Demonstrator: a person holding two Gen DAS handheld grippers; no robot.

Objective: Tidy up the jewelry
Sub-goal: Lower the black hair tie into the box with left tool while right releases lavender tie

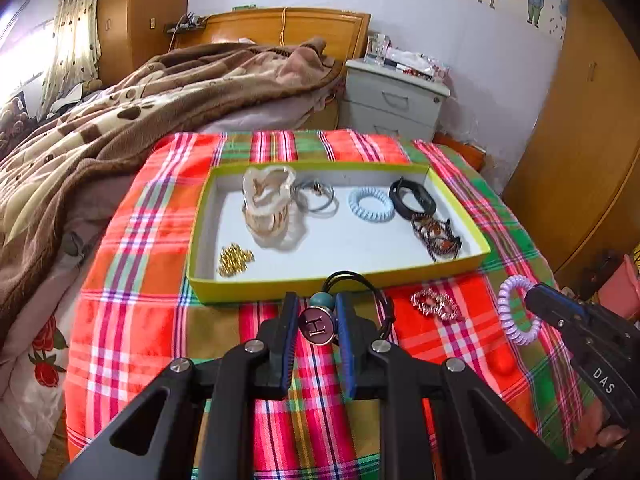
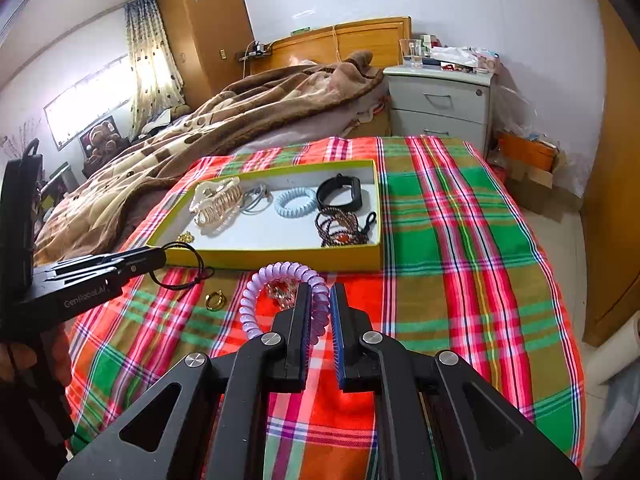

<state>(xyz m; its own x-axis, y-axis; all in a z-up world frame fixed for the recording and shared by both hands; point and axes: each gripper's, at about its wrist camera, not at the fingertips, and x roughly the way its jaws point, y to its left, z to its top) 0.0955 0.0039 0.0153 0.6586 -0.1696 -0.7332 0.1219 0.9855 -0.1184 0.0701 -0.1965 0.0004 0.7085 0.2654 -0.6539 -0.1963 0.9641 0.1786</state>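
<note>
Left wrist view: left gripper (image 1: 317, 322) pinches charm tie (image 1: 318, 325), just near of tray (image 1: 460, 200).
Right gripper (image 2: 320, 312): narrow around purple coil (image 2: 256, 300), grip uncertain.
Heading: tray dead ahead, far side.

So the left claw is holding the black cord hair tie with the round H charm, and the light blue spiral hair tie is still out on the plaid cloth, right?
Not quite. The light blue spiral hair tie already lies inside the yellow-green tray, as the left wrist view shows. The left claw does hold the black cord hair tie with the round H charm.
</note>
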